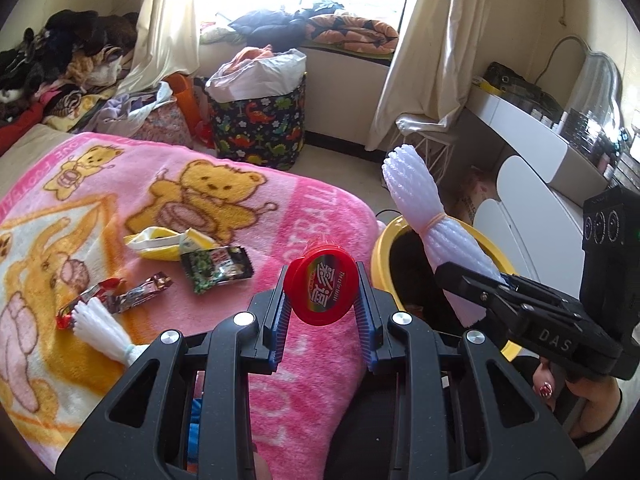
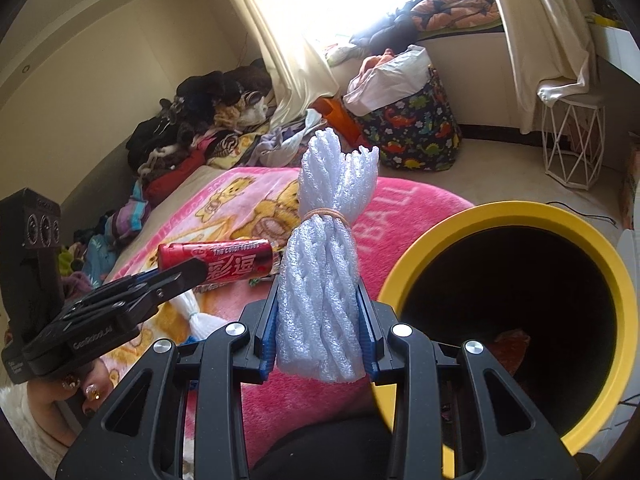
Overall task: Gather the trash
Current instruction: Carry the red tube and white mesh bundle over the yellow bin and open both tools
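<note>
Trash is split between both hands: the foam netting bundle (image 2: 324, 280), light, soft and springy, sits pinched low between the right gripper (image 2: 320, 312) fingers beside the yellow bin (image 2: 592, 248); the red candy tube (image 1: 320, 292), stiff and likely slick, is clamped across its round end by the left gripper (image 1: 322, 320); flimsy wrappers (image 1: 216, 268) and another foam bundle (image 1: 100, 328) lie on the pink blanket (image 1: 312, 208), best nipped at a raised edge.
</note>
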`<state>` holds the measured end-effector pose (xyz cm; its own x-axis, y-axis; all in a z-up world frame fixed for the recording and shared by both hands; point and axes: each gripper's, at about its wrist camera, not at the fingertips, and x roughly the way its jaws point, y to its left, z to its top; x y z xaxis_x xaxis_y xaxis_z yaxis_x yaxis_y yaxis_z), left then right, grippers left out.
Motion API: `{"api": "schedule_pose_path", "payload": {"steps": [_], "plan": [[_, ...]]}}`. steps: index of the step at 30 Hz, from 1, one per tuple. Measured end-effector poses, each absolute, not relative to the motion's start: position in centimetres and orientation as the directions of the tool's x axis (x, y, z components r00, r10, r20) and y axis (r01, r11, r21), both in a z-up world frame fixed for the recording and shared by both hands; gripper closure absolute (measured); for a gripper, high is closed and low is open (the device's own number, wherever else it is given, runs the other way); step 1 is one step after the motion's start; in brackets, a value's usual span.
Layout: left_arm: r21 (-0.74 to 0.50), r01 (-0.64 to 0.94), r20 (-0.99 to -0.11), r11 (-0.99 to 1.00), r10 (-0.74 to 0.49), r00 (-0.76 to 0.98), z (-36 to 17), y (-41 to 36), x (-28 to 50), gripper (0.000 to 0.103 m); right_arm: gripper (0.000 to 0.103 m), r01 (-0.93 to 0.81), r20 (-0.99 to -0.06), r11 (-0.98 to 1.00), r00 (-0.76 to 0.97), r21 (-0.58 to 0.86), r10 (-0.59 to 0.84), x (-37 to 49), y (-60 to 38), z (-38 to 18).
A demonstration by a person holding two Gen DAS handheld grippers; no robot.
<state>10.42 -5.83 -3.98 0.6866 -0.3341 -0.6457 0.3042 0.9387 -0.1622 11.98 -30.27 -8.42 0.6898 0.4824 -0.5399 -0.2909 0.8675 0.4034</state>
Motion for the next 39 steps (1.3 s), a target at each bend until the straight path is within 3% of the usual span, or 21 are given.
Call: {"api": "schedule_pose_path", "payload": {"steps": [39], "plan": [[-0.137,0.457,-0.630,0.879,-0.434,0.644,-3.6,-13.6,9.6,0.080,0.072,-0.053,-0.553,0.908,0.777,0.416,0.299,11.5,-40.0,-9.8]]}}
